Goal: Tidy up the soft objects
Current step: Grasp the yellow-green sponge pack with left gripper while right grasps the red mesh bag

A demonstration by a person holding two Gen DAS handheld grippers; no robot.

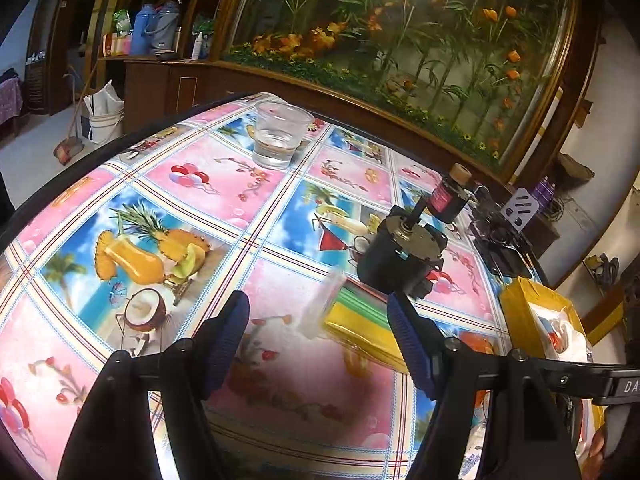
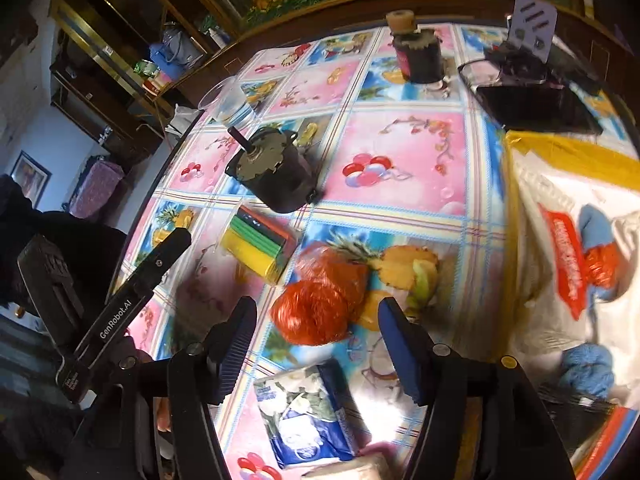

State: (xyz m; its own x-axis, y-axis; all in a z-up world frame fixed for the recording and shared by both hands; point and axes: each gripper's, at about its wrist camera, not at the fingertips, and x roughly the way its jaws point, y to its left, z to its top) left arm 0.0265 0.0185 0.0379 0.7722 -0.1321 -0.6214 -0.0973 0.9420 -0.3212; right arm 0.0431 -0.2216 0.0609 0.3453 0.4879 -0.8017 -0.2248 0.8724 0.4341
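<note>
1. The left gripper (image 1: 318, 334) hangs over the table (image 1: 200, 208). Its fingers (image 1: 228, 332) are apart and hold nothing.
2. A pack of sponges (image 1: 360, 324) lies just past its right finger.
3. The right gripper (image 2: 318, 346) is spread too, gripping nothing. An orange scrubber (image 2: 312, 312) sits on the table just past its fingers.
4. A tissue pack (image 2: 304, 416) lies under it.
5. A blue ball, maybe yarn (image 2: 588, 372), rests on a white bag (image 2: 560, 280).

1 clear plastic cup (image 2: 230, 104), 1 black geared motor (image 2: 272, 176), 1 orange mesh scrubber (image 2: 316, 308), 1 sponge pack (image 2: 258, 246), 1 blue-white tissue pack (image 2: 304, 412).
</note>
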